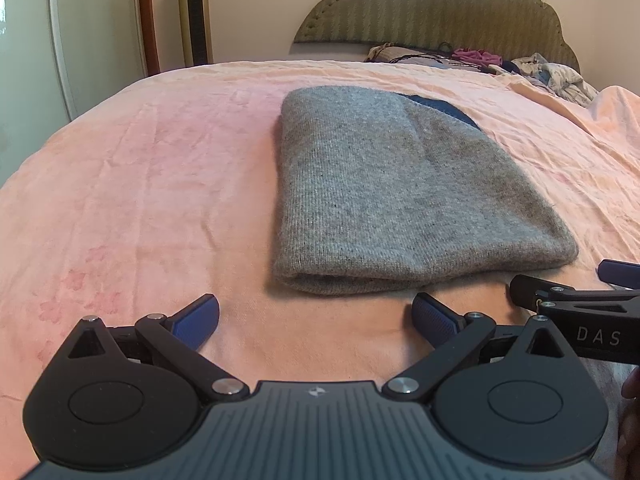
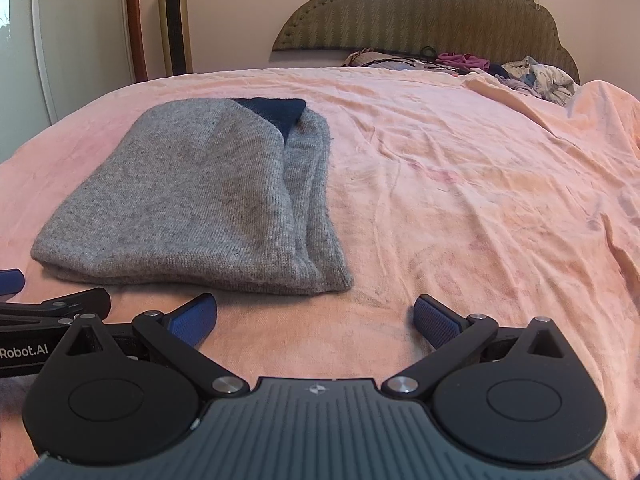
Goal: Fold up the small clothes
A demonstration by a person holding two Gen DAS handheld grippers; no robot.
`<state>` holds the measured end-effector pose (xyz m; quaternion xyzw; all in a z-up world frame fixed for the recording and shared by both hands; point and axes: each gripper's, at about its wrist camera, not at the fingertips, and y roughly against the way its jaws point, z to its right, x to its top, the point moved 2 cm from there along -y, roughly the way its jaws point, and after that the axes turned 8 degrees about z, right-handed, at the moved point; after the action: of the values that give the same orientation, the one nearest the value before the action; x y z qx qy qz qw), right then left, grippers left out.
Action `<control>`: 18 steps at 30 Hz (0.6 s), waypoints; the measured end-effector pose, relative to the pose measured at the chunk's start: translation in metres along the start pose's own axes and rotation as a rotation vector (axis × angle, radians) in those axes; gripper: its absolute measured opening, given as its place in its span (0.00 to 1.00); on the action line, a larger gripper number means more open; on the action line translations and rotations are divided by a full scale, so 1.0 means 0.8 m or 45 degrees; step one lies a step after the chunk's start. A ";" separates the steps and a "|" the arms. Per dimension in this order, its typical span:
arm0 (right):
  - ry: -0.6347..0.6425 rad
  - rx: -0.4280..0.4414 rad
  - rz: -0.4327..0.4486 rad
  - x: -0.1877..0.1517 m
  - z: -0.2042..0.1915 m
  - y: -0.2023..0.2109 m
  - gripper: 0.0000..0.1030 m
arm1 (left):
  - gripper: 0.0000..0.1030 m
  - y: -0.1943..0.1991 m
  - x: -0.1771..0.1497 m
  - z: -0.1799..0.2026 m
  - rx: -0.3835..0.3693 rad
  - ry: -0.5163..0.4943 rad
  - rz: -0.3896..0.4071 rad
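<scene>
Jaws wide on both grippers, w/ bare sheet beside folded sweater.

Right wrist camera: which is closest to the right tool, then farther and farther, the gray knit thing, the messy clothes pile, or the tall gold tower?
From the right tool, nearest first:
1. Gray knit garment, just ahead on the left, lying on the pink sheet.
2. Messy clothes pile, far right by the headboard.
3. Tall gold tower, beyond the bed, far left; close to the pile's depth, so this ranking is uncertain.
</scene>
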<state>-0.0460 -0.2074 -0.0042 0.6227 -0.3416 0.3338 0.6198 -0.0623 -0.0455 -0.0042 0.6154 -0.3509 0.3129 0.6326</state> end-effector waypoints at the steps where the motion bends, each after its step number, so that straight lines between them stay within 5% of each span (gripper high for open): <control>1: 0.000 0.000 0.000 0.000 0.000 0.000 1.00 | 1.00 0.000 0.000 0.000 -0.001 0.001 0.001; 18: 0.000 0.000 0.000 0.000 0.000 0.000 1.00 | 1.00 0.000 -0.001 -0.001 -0.005 0.003 0.003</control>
<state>-0.0459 -0.2074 -0.0042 0.6227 -0.3416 0.3339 0.6197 -0.0624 -0.0444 -0.0047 0.6134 -0.3515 0.3137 0.6339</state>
